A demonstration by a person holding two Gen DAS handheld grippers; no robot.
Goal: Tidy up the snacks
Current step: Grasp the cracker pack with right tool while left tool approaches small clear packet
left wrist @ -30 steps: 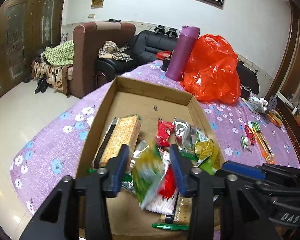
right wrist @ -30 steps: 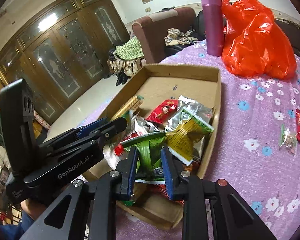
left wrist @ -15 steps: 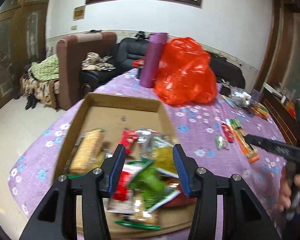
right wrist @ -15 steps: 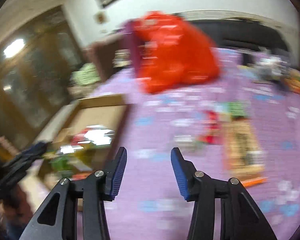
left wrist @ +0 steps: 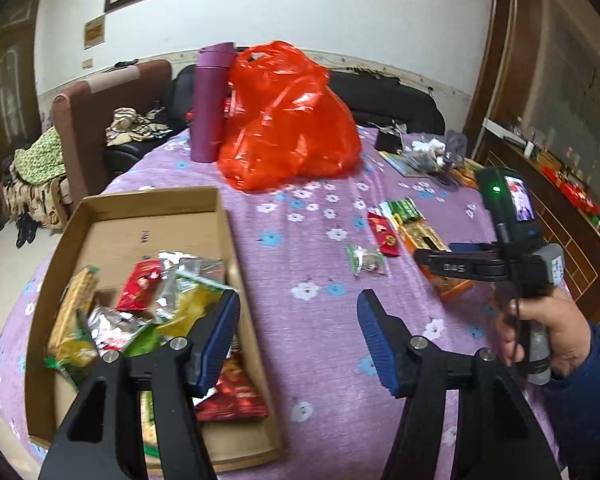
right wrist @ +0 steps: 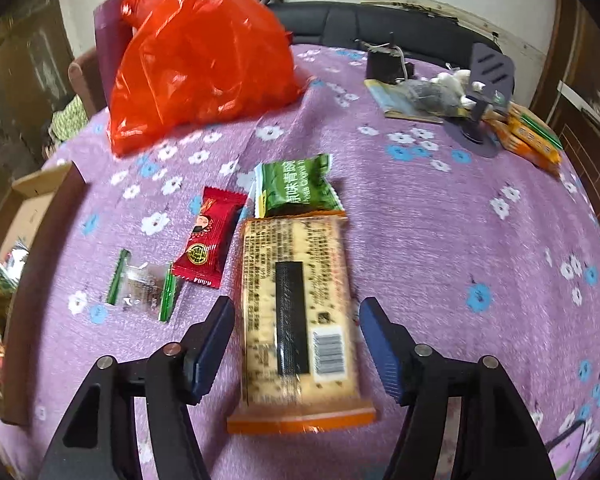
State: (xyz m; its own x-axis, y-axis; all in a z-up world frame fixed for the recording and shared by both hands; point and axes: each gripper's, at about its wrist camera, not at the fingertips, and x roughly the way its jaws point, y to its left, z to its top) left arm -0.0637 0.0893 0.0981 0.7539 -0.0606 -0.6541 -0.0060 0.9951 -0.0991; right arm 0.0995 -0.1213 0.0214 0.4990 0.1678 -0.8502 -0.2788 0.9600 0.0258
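Left gripper [left wrist: 298, 330]: over the box's right wall and the tablecloth, blue-padded jaws opening, nothing between them.
Right gripper [right wrist: 296, 338]: pointing down at the table, jaws opening, straddling the near half of the cracker pack, pads clear of it on both sides.
Long orange-edged cracker pack [right wrist: 298, 312]: flat on the cloth, barcode side up, lengthwise between the right jaws.
Green foil snack packet [right wrist: 296, 188]: just beyond the cracker pack, seemingly touching its far end.
Red foil candy packet [right wrist: 210, 236]: just left of the cracker pack, angled.
Small clear wrapper with green ends [right wrist: 142, 286]: left of the red packet, near it.
Shallow cardboard box [left wrist: 148, 204]: on the table's left, holding a jumble of snack packets; far part bare.
Purple flowered tablecloth [right wrist: 440, 240]: covering the table.
Red plastic bag [left wrist: 284, 120]: far side, beside the tall purple bottle [left wrist: 210, 102].
Person's hand [left wrist: 544, 332]: wrapped around the right gripper's handle, blue sleeve.
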